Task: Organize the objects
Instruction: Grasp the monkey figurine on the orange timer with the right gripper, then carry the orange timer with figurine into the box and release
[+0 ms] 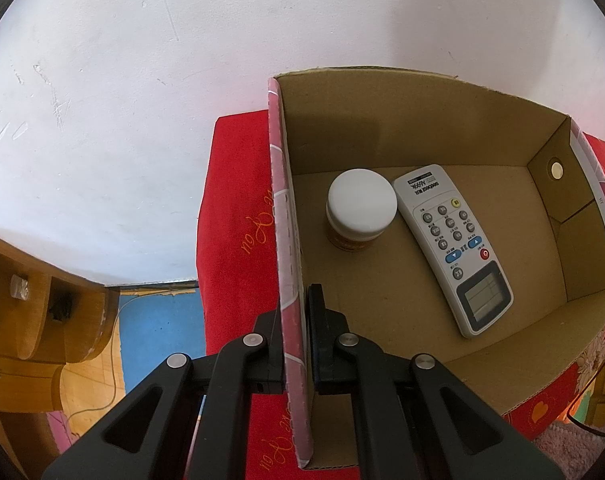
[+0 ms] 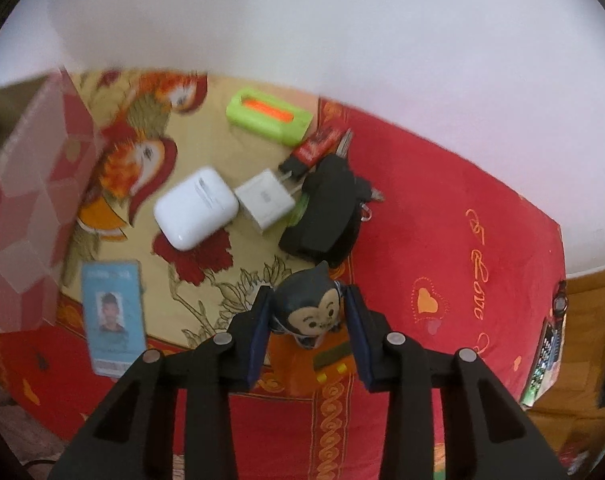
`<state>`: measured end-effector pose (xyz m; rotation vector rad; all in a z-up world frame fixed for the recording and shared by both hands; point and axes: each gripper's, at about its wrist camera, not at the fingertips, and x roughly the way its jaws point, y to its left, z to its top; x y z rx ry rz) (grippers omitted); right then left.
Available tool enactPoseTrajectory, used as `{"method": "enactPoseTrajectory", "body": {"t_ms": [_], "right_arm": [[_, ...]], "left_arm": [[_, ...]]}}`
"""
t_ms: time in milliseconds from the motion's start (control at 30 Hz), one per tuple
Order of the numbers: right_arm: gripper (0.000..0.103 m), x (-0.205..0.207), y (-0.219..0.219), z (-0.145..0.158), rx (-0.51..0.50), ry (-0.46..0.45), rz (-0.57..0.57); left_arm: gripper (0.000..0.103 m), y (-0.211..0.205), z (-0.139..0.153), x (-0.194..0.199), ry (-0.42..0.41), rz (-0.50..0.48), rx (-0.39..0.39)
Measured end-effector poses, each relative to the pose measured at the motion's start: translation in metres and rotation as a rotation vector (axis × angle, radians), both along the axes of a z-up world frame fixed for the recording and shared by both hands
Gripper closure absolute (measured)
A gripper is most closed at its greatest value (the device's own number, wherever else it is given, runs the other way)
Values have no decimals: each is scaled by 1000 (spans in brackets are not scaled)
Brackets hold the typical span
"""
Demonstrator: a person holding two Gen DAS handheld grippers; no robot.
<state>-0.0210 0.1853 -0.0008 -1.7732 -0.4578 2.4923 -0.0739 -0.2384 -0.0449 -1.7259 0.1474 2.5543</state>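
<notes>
1. The left gripper [image 1: 298, 316] is clamped on the left wall of the cardboard box [image 1: 422, 128], one finger outside on the pink patterned face, the other inside against the brown card.
2. Inside the box, a jar with a white lid [image 1: 361, 206] stands upright near the gripped wall; a white remote control [image 1: 452, 248] lies flat just beside it on the right, running diagonally across the floor of the box.
3. The box sits on a red embroidered cloth [image 1: 234, 216]. The right half of its floor, past the remote, is bare card up to the far wall with the round hole [image 1: 557, 169].
4. To the left of the box the cloth drops off at an edge; beyond it are a wooden cabinet [image 1: 34, 312] and a blue floor patch [image 1: 158, 324].
5. The right gripper [image 2: 308, 312] holds a small dark monkey figure [image 2: 310, 312] between its fingers, narrowed onto its sides, above the patterned cloth.
6. Just ahead of the figure lies a black key pouch [image 2: 326, 216], touching a white charger plug [image 2: 264, 200]; a white earbud case [image 2: 196, 208] lies just beside the plug.
7. Farther back are a green holder with an orange insert [image 2: 268, 114] and a red tag with keys [image 2: 318, 146].
8. An ID card [image 2: 112, 316] lies to the left, near the box's pink outer wall [image 2: 34, 208].
9. To the right the red cloth is bare up to its edge.
</notes>
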Motion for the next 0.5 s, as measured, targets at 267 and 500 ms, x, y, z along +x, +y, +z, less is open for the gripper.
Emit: {"method": "enactPoseTrajectory", "body": {"t_ms": [267,500], "right_arm": [[73,13,-15,26,-91,77,-34],[73,-9,-36,27,-161,121,4]], "left_arm": [[95,-3,3,-4,0,-3,0],[95,-3,6,-9,0,-2,-1]]}}
